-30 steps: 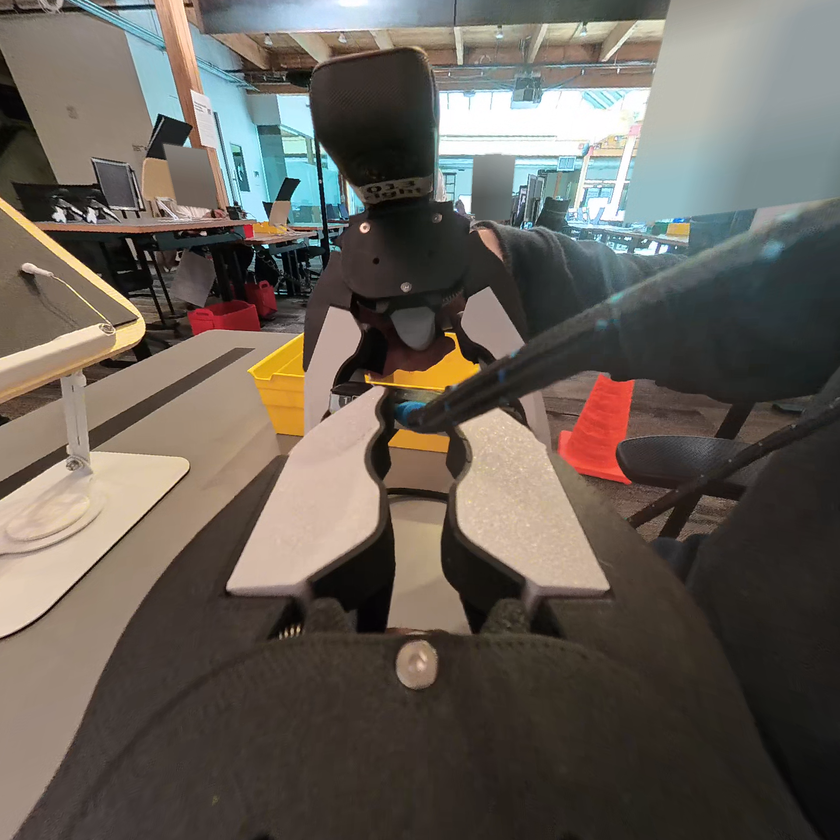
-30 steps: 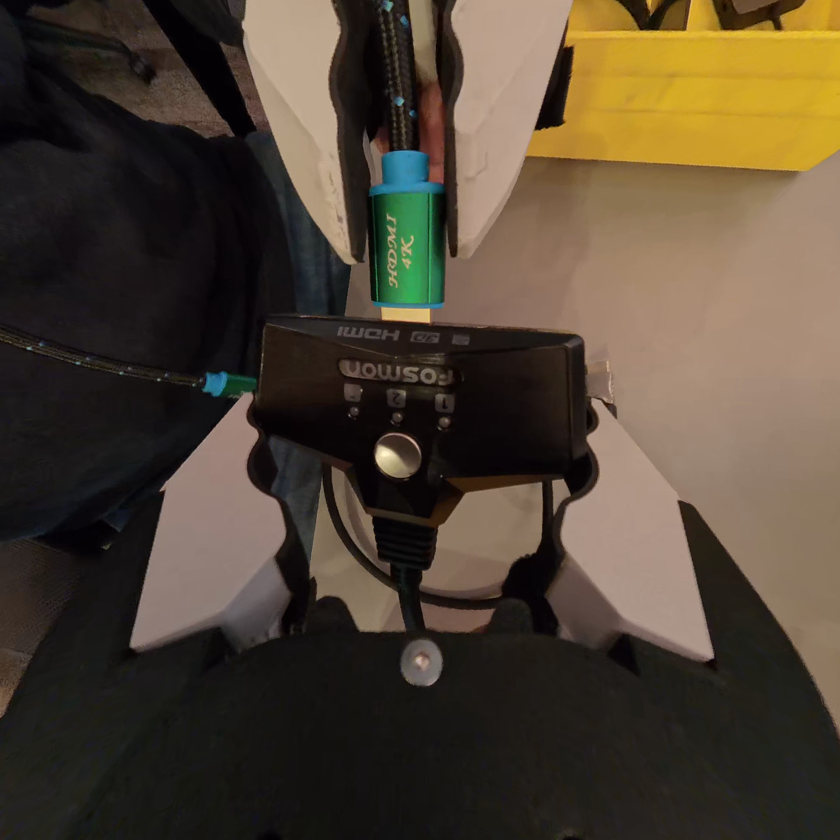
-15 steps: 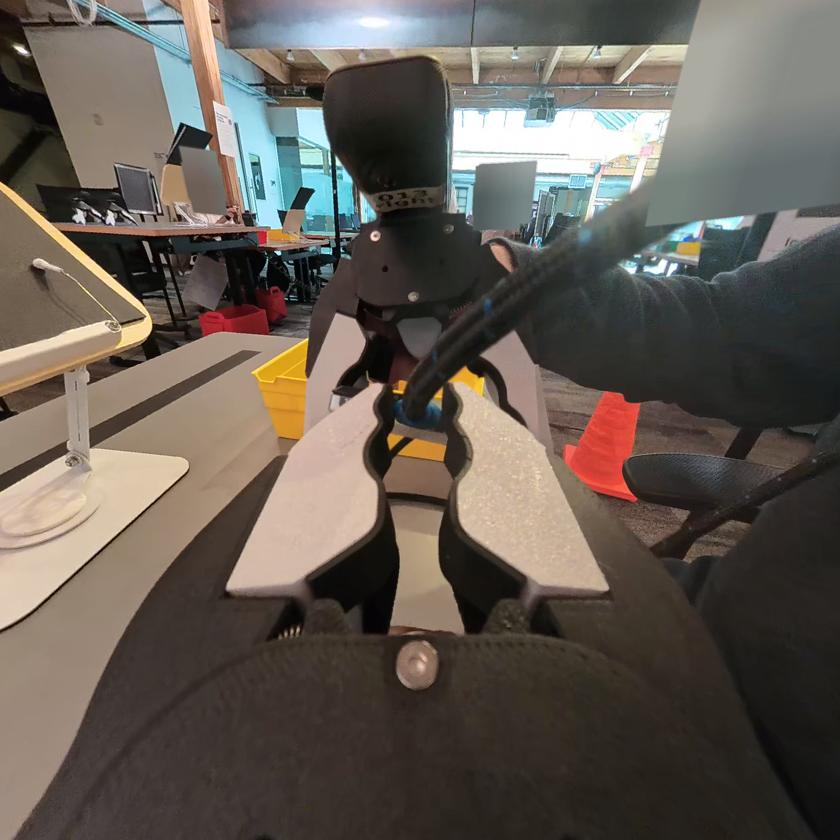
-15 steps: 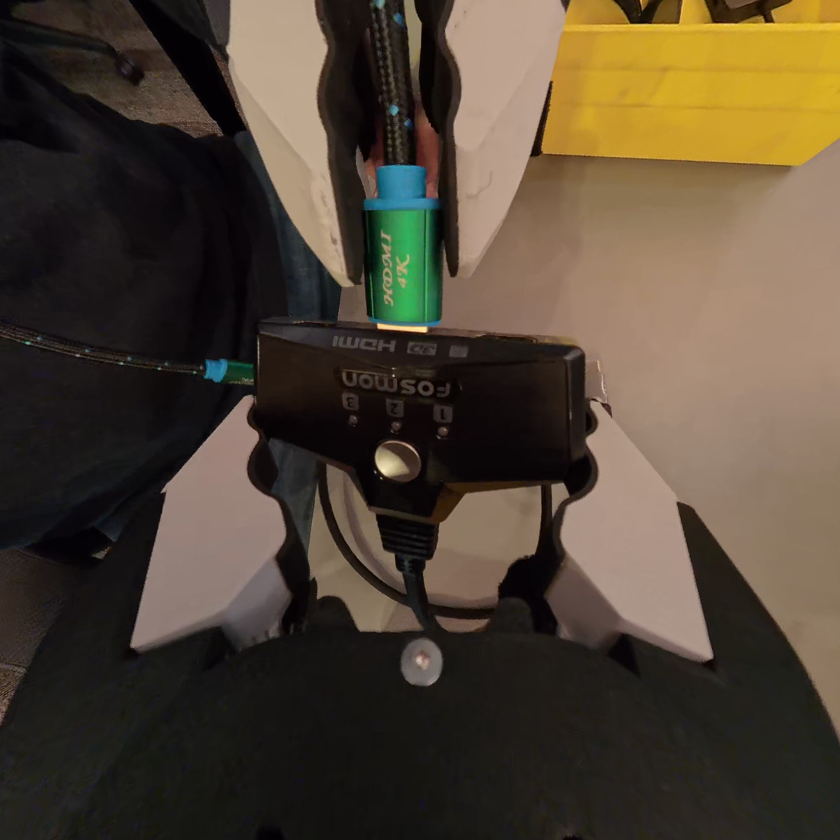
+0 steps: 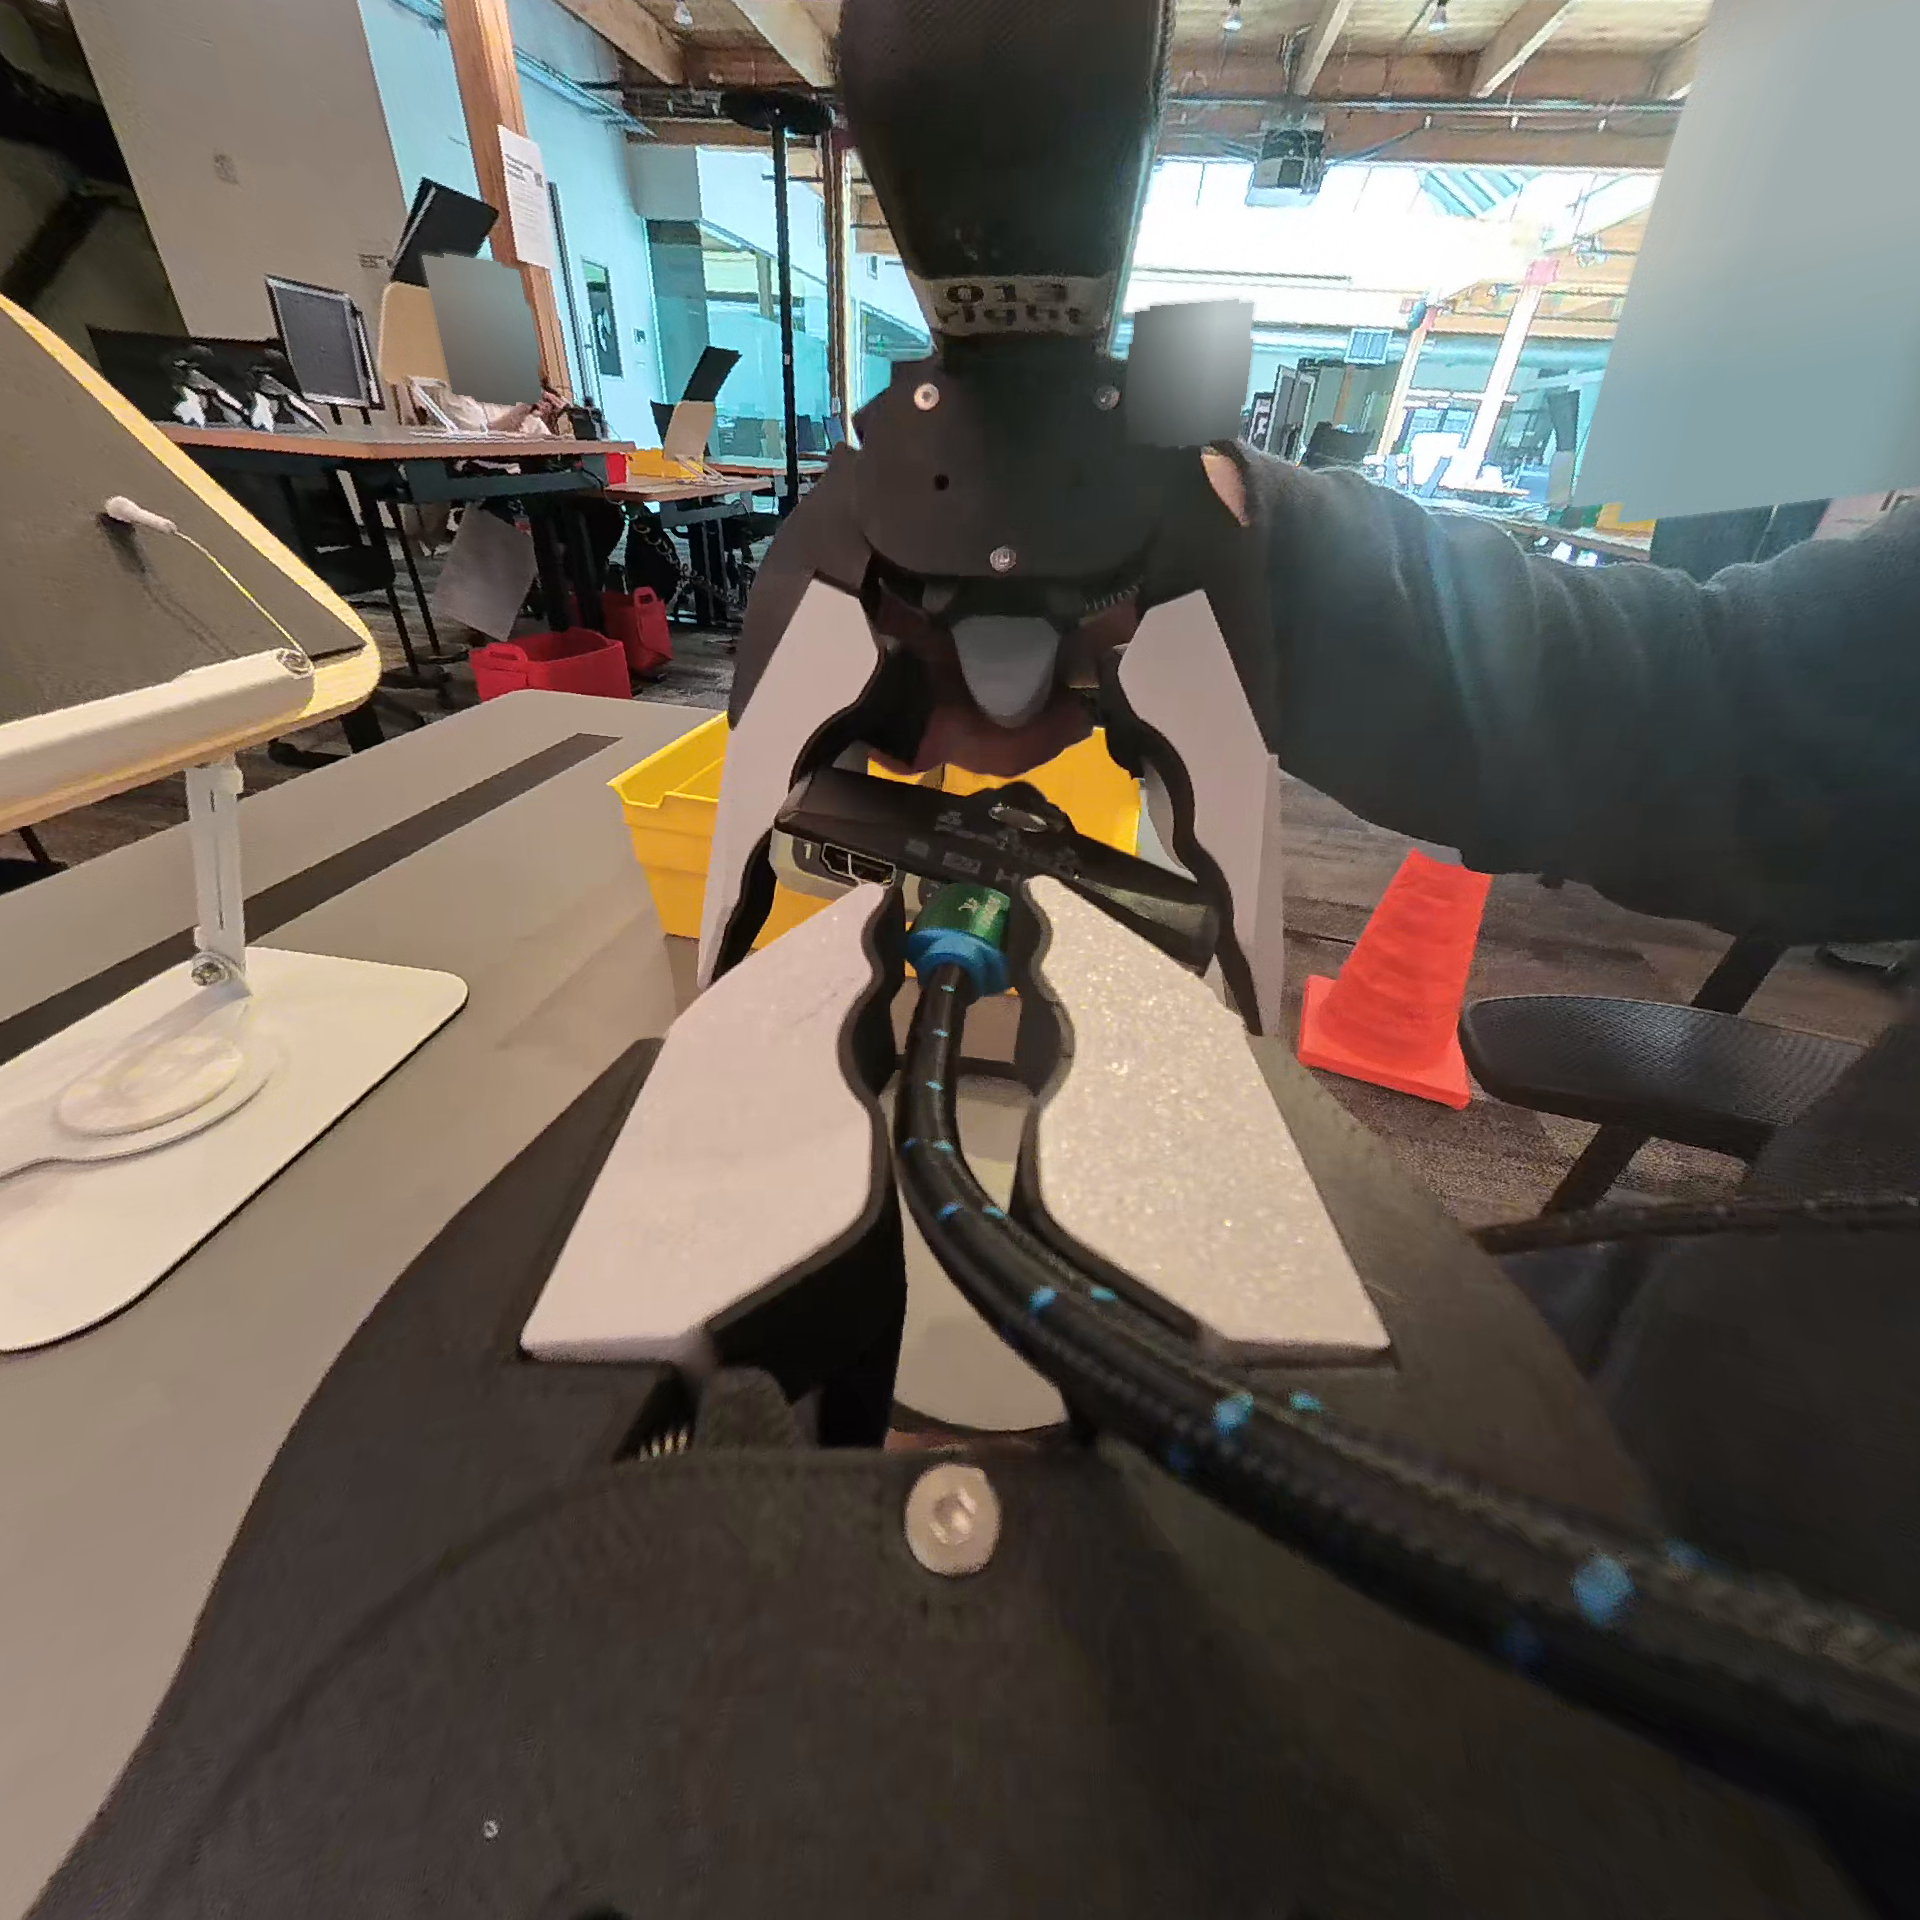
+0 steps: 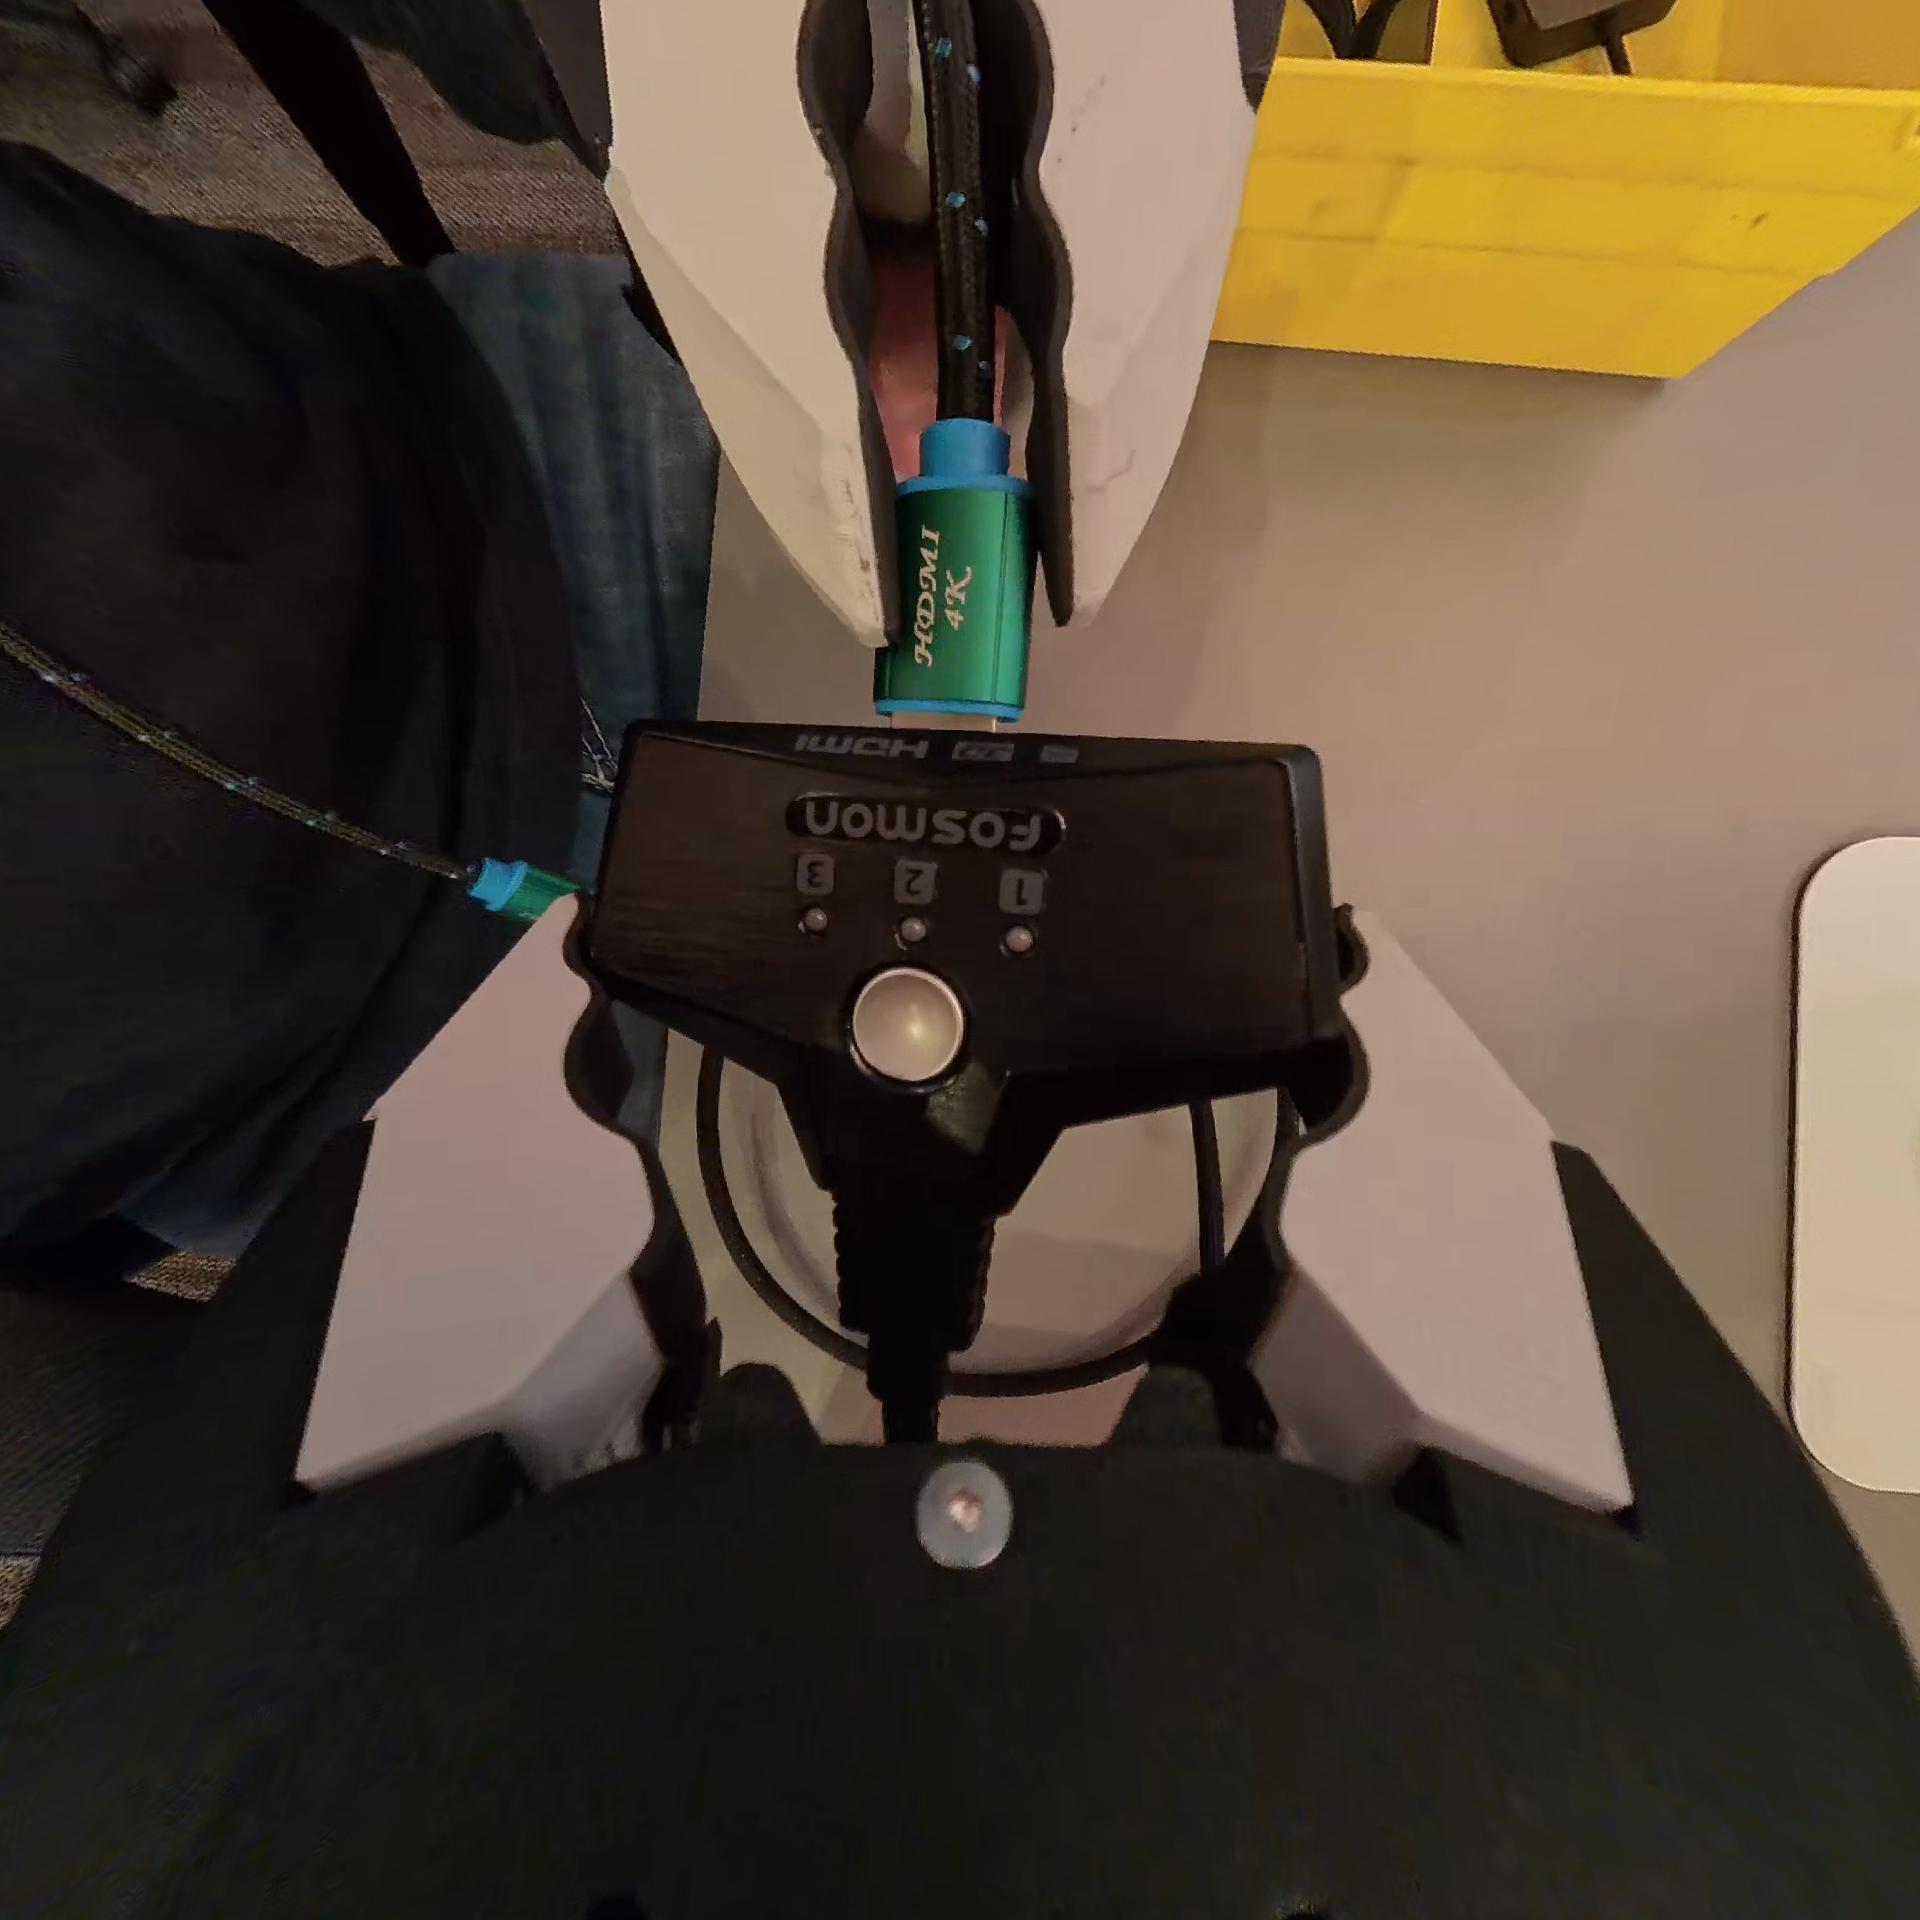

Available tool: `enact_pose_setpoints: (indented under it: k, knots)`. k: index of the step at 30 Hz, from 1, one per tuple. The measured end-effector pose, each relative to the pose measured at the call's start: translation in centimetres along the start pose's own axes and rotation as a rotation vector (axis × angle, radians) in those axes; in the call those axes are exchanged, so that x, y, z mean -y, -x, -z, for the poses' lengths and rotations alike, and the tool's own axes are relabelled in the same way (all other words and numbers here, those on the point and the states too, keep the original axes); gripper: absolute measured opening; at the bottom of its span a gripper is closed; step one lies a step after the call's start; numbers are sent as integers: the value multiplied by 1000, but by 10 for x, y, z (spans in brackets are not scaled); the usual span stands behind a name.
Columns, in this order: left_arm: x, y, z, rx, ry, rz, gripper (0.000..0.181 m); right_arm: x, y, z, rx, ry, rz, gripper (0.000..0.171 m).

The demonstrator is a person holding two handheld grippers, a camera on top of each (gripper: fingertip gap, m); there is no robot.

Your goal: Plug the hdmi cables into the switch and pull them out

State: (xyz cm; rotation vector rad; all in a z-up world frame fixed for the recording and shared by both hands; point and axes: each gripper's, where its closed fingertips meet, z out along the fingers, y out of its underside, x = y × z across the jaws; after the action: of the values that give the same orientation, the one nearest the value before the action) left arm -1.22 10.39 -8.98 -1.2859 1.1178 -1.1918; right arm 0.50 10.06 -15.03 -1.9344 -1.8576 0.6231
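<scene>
One green plug [image 6: 956, 603] now sits deeper in switch [image 6: 961, 914].

Worktop [image 5: 436, 935]: grey, with a dark stripe, under me.
Bin [image 5: 675, 831]: yellow, on the worktop's far part.
Stand [image 5: 208, 1049]: white base and post, to my left.
Cone [image 5: 1397, 987]: orange, on the floor.
Chair [image 5: 1652, 1060]: black seat, beside the cone.
Tote [image 5: 551, 665]: red, on the floor beyond.

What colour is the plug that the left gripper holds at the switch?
Green plug with a blue collar; the right wrist view shows it best.
</scene>
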Motion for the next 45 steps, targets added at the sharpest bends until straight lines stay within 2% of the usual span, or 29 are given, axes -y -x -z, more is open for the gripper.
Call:
enact_pose_setpoints:
  k: [6, 12, 16, 23, 28, 36, 39, 41, 45]
  knots:
    - [-3, 8, -2, 25, 18, 15, 18, -8, -12, -8, -72, 46, 17, 131]
    - [-1, 12, -2, 22, 15, 25, 14, -5, -15, -11, -95, -16, 33, 130]
    - [-6, 14, -3, 7, 40, 40, 15, -10, -20, -14, -117, 6, 33, 131]
    - [-3, 28, 8, 41, 39, 101, 28, -29, -39, -13, -179, 45, 5, 131]
    - [-15, 36, 11, 56, 121, 133, 31, -48, -52, -15, -214, 101, -16, 131]
    - [-29, 68, 34, 223, 297, 121, 34, -80, -69, -15, -245, 133, -98, 131]
    - [-18, 88, 50, 296, 233, 158, 34, -84, -66, -14, -245, 103, -115, 131]
    - [-9, 93, 57, 286, 178, 212, 35, -93, -67, -16, -246, 122, -134, 131]
    - [-5, 92, 58, 278, 181, 199, 38, -104, -65, -29, -213, 139, -167, 131]
